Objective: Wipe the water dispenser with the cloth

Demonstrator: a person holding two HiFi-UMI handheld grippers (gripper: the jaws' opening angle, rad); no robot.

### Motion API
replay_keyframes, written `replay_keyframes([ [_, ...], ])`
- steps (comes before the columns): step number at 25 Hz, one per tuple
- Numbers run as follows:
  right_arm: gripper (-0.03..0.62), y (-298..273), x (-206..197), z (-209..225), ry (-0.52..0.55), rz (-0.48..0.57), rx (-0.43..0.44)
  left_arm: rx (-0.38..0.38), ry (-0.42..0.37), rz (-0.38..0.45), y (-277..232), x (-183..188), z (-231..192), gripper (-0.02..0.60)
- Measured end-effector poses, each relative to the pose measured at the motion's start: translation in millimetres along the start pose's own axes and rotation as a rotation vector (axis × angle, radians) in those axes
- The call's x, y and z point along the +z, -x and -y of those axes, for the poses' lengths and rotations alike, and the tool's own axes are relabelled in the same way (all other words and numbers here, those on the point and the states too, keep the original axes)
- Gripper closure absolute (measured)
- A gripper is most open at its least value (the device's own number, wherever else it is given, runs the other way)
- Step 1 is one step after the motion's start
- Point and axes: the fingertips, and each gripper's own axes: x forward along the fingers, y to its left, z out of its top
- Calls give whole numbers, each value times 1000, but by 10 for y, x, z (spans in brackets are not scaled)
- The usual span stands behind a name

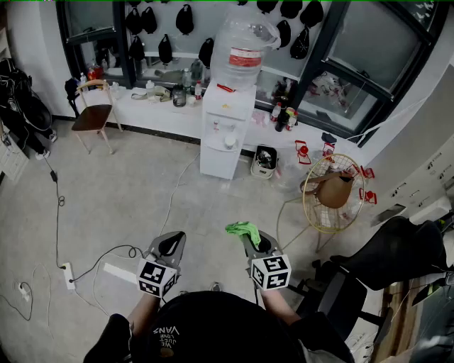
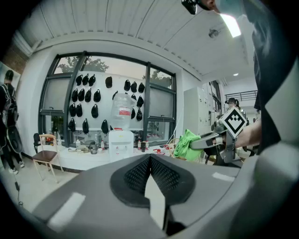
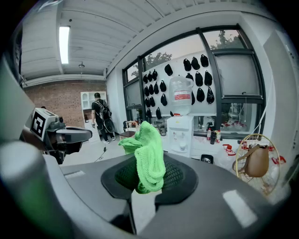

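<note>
Cloth: green and bunched, pinched between the jaws of the right gripper. It is held in the air over the floor, well apart from the water dispenser.
Cloth axis: its long axis runs along the jaws. The free end sticks out past the tips toward the dispenser, and the top folds over toward the person's left.
Right gripper: jaws closed on the lower part of the cloth. In the head view, the cloth shows just beyond the right gripper.
Left gripper: jaws pressed together with nothing between them. It is held level beside the right one and aimed the same way.
Water dispenser: white and upright against the window ledge, with its tap side facing the person.
Bottle: large, clear, red-labelled, upturned on top of the dispenser. Its water level cannot be made out.
Floor pot: small, black and white, just right of the dispenser's foot. Its contents cannot be seen.
Wire chair: a round gold frame to the right of the dispenser, with a brown bag in its bowl.
Ledge: bottles and small items stand along it on both sides of the dispenser.
Wooden chair: at the left end of the ledge.
Wall: black bags hang in rows above the ledge.
</note>
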Motion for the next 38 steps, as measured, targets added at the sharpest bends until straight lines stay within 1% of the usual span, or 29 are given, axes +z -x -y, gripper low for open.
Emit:
replay_keyframes([
  [3,505,-2,6,133,-8,3,19,6,-2,-3,-117,29,107,580],
  [7,503,-31,-11,301,-40,18,78,26,-1,6,-284,56,241,580],
  [11,503,-90,-33,405,-57,17,109,50,13,-16,-367,8,292,580],
  [14,503,-144,-50,454,-74,12,122,60,15,-32,-412,-35,276,580],
  [17,503,-251,-58,524,-92,8,119,42,51,-52,-513,-79,251,580],
  [19,503,-347,-45,571,-103,4,110,32,56,-53,-607,-73,193,580],
  [24,503,-698,81,652,-124,1,81,33,22,-42,-866,-16,-152,580],
  [27,503,-990,218,646,-124,-7,69,24,35,-38,-1050,19,-478,580],
  [33,503,-1632,612,702,-114,6,25,-3,26,-4,-1482,223,-1151,580],
  [38,503,-2160,864,595,-132,8,6,-21,17,-13,-1665,318,-1731,580],
])
